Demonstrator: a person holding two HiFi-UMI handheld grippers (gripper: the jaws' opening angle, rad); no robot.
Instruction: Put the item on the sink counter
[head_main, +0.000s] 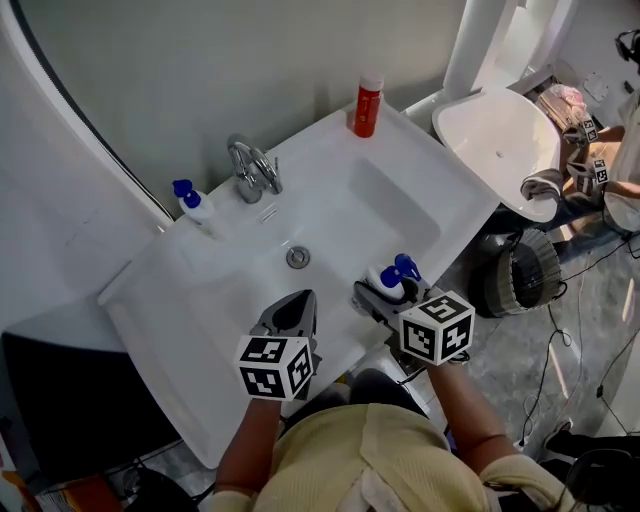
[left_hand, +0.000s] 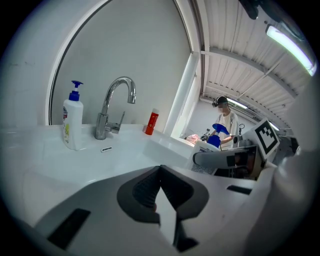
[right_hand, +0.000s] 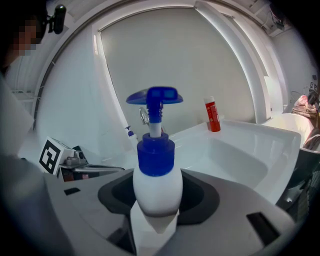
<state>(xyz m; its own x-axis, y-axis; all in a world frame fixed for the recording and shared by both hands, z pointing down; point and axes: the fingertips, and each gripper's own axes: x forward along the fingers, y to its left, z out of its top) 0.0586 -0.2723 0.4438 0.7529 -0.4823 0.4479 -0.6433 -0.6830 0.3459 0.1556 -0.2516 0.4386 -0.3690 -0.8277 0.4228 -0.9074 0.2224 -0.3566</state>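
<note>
My left gripper (head_main: 293, 308) has its jaws closed together on nothing. My right gripper (head_main: 378, 297) is the nearer: its jaws clamp the pump bottle (head_main: 392, 278) by the body, long axis upright, pump head uppermost. Bare table (head_main: 425, 170) lies ahead of those jaws, past the basin (head_main: 340, 220).

Both tilted downward: left gripper (head_main: 296, 308) fingers together, right gripper (head_main: 380, 294) fingers clamped round pump bottle (right_hand: 156, 190).
</note>
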